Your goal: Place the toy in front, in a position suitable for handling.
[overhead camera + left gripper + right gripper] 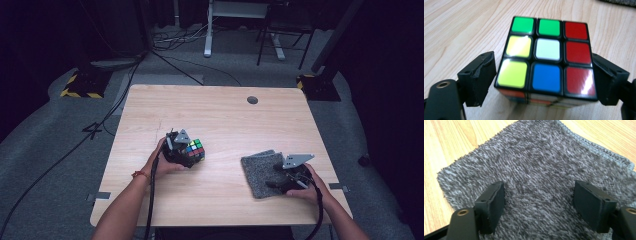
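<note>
1. The left tongs (545, 82) pinch a puzzle cube (546, 56); in the left gripper view one black pad presses each side of the cube's lower layer, at the yellow corner tile and at the red corner tile.
2. The cube's facing side shows two green tiles and a red one in the far row, yellow, white and red in the middle row, and yellow, blue and red in the near row.
3. In the high view the cube (194, 151) sits left of the middle of the wooden surface (220, 115), with the left tongs (186, 152) and the person's left hand (162, 162) just beside it on its left.
4. The right tongs (539, 202) stand spread wide over a grey fuzzy cloth (536, 170), with nothing gripped between the pads.
5. The cloth (260, 172) lies flat on the surface toward its right near side, well apart from the cube.
6. The right tongs (280, 182) rest over the cloth's right part, held by the right hand (310, 187).
</note>
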Motion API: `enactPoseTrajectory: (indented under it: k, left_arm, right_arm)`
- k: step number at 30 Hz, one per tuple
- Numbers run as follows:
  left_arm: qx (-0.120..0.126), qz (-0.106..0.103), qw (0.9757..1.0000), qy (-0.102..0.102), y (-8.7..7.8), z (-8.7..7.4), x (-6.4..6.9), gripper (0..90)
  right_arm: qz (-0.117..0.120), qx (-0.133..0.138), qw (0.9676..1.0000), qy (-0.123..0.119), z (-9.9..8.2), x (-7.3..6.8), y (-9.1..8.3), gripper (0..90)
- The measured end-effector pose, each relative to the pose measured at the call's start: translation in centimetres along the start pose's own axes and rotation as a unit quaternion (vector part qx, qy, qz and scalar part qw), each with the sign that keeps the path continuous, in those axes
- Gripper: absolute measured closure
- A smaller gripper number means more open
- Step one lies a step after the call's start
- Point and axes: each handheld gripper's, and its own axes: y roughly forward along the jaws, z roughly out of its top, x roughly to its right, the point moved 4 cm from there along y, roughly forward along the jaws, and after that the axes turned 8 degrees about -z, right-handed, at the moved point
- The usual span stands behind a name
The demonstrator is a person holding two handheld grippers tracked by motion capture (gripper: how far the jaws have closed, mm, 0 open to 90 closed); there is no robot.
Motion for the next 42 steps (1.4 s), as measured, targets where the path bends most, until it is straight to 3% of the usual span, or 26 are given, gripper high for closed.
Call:
enactPoseTrajectory:
  k: [2, 5, 6, 11, 17, 20, 23, 27, 29, 38, 39, 42]
  left_arm:
    - [-0.001, -0.018, 0.9998, -0.002, 0.2, 0.2, -0.1, 15.9]
    - [-0.004, -0.025, 0.9997, 0.004, 0.6, 0.2, 0.0, 16.0]
    - [-0.011, -0.038, 0.9992, 0.005, 1.0, 0.1, 0.2, 16.0]
    - [-0.02, -0.038, 0.999, 0.009, 1.3, 0.0, 0.4, 18.0]
    - [-0.019, -0.032, 0.9993, -0.007, 1.0, -0.9, -0.1, 19.9]
    - [-0.006, -0.033, 0.9994, -0.005, 0.6, -1.0, -0.1, 22.1]
    - [-0.014, -0.027, 0.9995, 0.003, 0.8, -0.9, -0.1, 28.0]
    - [-0.012, -0.022, 0.9997, 0.006, 1.2, -0.6, 0.1, 29.5]
    - [-0.012, -0.032, 0.9994, 0.004, 1.3, -0.6, 0.1, 30.4]
    - [-0.013, -0.034, 0.9992, 0.015, 1.5, -0.6, 0.5, 33.5]
    - [-0.014, -0.041, 0.9989, 0.019, 1.7, -0.4, 0.8, 33.5]
    - [-0.015, -0.043, 0.9988, 0.021, 2.0, -0.1, 1.3, 33.6]
  right_arm:
    - [-0.003, 0.002, 1.0, -0.005, 0.2, -0.1, -0.1, 25.9]
    - [-0.002, 0.014, 0.9999, -0.007, 0.6, -0.3, -0.3, 26.3]
    - [0.001, 0.021, 0.9998, -0.005, 0.7, -0.4, -0.5, 26.4]
    - [-0.003, 0.036, 0.9993, -0.008, 1.3, -0.7, -0.7, 26.4]
    - [0.01, 0.035, 0.9992, -0.017, 1.7, -1.3, -0.1, 26.4]
    - [0.008, 0.019, 0.9995, -0.025, 1.5, -1.4, 0.4, 26.9]
    - [0.012, 0.002, 0.9997, -0.023, 1.2, -1.4, 0.7, 27.3]
    - [0.009, -0.001, 0.9998, -0.019, 1.0, -1.3, 0.7, 28.5]
    - [0.01, 0.0, 0.9998, -0.016, 0.8, -1.2, 0.7, 29.9]
    - [-0.006, -0.004, 1.0, -0.004, 0.8, -0.7, 0.4, 52.4]
    - [-0.012, -0.005, 0.9999, -0.001, 0.8, -0.4, 0.3, 62.1]
    - [-0.016, -0.005, 0.9999, -0.001, 0.8, -0.3, 0.2, 67.1]
